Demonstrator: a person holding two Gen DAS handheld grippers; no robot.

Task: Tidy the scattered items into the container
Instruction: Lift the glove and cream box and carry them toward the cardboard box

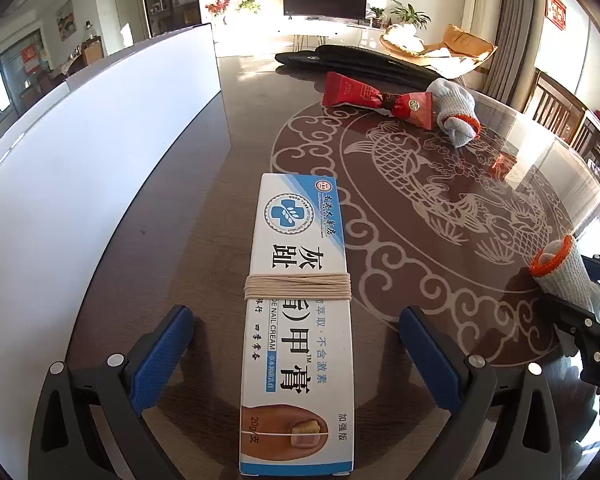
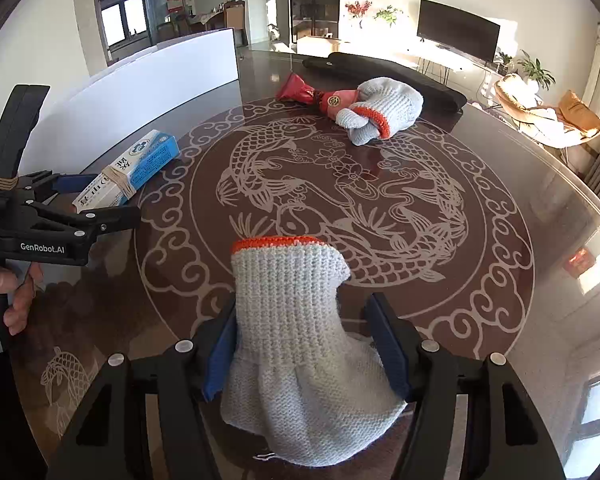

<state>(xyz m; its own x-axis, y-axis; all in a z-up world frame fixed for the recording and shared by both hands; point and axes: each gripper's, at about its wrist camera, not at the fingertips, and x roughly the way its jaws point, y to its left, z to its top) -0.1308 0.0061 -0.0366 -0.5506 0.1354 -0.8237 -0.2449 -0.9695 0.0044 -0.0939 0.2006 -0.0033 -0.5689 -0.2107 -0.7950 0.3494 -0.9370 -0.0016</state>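
Note:
A long white-and-blue nail cream box (image 1: 296, 264), wound with a rubber band, lies on the table between the fingers of my left gripper (image 1: 296, 312). That gripper is open, with a gap on each side of the box. From the right wrist view the box (image 2: 140, 164) and left gripper (image 2: 112, 196) sit beside the white container (image 2: 140, 92). A grey knit glove (image 2: 292, 320) with an orange cuff lies between the blue pads of my right gripper (image 2: 300, 300), which stands wide and does not squeeze it. The same glove (image 1: 568, 276) shows at the right edge of the left wrist view.
A second grey glove (image 2: 384, 108) and a red candy packet (image 2: 312, 94) lie at the far side of the fish-patterned glass table (image 2: 480, 280). Behind them is a long black object (image 2: 380, 68). The white container wall (image 1: 100, 160) runs along the left. A hand (image 2: 20, 300) holds the left gripper.

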